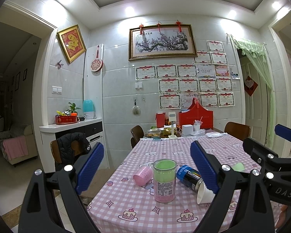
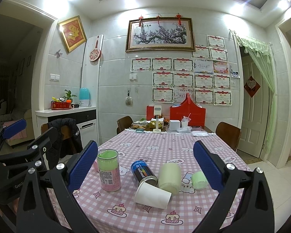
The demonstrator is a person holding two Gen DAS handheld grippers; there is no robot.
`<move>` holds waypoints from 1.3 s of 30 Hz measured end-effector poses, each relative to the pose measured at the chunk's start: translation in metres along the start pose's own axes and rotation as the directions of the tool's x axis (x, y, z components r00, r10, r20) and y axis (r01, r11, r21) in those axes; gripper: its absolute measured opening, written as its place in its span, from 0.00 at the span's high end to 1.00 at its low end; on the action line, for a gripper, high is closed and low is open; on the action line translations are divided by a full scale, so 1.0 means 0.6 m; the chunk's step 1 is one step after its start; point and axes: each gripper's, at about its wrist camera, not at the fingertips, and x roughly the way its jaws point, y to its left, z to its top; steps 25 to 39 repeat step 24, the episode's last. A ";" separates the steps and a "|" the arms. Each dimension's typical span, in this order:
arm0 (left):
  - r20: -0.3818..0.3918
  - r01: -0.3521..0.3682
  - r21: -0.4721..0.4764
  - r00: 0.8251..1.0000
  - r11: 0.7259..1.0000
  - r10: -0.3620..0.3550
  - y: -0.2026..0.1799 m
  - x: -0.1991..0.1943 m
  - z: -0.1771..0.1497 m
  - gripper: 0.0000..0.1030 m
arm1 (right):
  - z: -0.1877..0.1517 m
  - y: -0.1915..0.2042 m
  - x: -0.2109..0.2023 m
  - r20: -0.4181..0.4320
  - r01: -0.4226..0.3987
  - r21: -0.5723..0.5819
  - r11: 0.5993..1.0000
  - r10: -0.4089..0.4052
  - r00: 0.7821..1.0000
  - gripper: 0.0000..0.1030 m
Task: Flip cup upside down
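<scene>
A white paper cup (image 2: pixel 152 195) lies on its side on the pink checked tablecloth (image 2: pixel 164 147), its mouth toward the lower right. In the left wrist view the cup (image 1: pixel 203 193) is partly hidden behind a blue pad. A small pink cup (image 1: pixel 143 175) also lies on its side, and a small green cup (image 2: pixel 199 180) lies at the right. My right gripper (image 2: pixel 145 163) is open and empty, above and short of the white cup. My left gripper (image 1: pixel 147 167) is open and empty, over the table's left front part.
An upright clear jar with green and pink contents (image 2: pixel 108 169) stands left of a lying dark can (image 2: pixel 143 171) and a lying cream cylinder (image 2: pixel 169 175). Boxes, a red bag (image 2: pixel 187 113) and clutter fill the table's far end. Chairs stand around; one holds a black jacket (image 2: pixel 67 130).
</scene>
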 end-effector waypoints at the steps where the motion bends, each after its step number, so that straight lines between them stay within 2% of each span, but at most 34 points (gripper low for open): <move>1: 0.000 0.000 0.000 1.000 1.000 0.000 0.000 0.000 0.000 0.13 | 0.001 0.000 0.000 -0.001 0.001 -0.001 1.000 -0.001 1.000 0.08; 39: -0.017 0.010 0.004 1.000 1.000 -0.010 0.012 0.012 -0.019 0.13 | -0.008 -0.001 0.002 -0.015 -0.003 0.001 1.000 0.003 1.000 0.08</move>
